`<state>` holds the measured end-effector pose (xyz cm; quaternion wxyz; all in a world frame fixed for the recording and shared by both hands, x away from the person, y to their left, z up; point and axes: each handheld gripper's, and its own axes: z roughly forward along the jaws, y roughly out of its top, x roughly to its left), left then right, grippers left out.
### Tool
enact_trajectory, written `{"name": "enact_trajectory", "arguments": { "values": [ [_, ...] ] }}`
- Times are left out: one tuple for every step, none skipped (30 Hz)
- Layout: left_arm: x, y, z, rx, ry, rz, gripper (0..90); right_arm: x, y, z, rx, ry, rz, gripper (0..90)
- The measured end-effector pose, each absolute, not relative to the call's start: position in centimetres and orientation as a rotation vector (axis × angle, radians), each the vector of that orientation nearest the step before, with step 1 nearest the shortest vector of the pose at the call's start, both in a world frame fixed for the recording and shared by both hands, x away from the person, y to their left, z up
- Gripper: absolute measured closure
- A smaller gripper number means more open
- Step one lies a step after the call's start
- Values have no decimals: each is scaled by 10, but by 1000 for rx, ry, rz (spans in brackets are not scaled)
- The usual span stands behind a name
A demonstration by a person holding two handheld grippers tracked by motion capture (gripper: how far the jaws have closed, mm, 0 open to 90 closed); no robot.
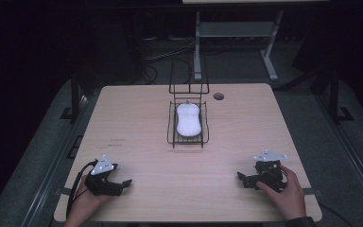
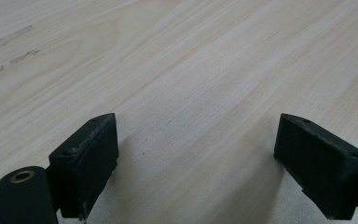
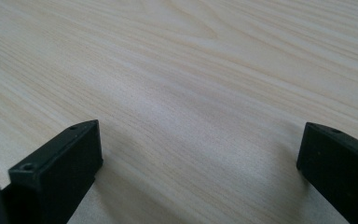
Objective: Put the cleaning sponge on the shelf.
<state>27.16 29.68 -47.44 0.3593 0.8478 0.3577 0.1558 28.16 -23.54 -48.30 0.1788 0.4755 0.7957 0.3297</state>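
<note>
Resting on the table (image 1: 146, 151), left gripper (image 1: 123, 183) agape, right gripper (image 1: 242, 178) agape, sponge (image 1: 188, 118) in wire rack (image 1: 172, 135)

Left gripper (image 1: 123, 183) low over near-left part of table (image 1: 151, 156), held in left hand (image 1: 82, 203), jaws spread wide, nothing between them, pointing inward. Right gripper (image 1: 242, 178) low over near-right part of table, held in right hand (image 1: 288, 191), jaws likewise wide apart, empty, pointing inward.

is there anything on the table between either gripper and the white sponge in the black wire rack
Nothing visible: bare table lies between left gripper, right gripper and the sponge. Only the rack's low front rim borders it.
</note>
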Motion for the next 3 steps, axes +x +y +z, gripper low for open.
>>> {"name": "enact_trajectory", "arguments": {
  "values": [
    [272, 297, -474, 2185, 923, 401, 129, 282, -235, -483, 1344, 2249, 933, 0],
    [272, 297, -474, 2186, 922, 401, 129, 282, -235, -483, 1344, 2249, 933, 0],
    [272, 297, -474, 2186, 923, 401, 129, 282, -235, -483, 1343, 2249, 933, 0]
  ]
}}
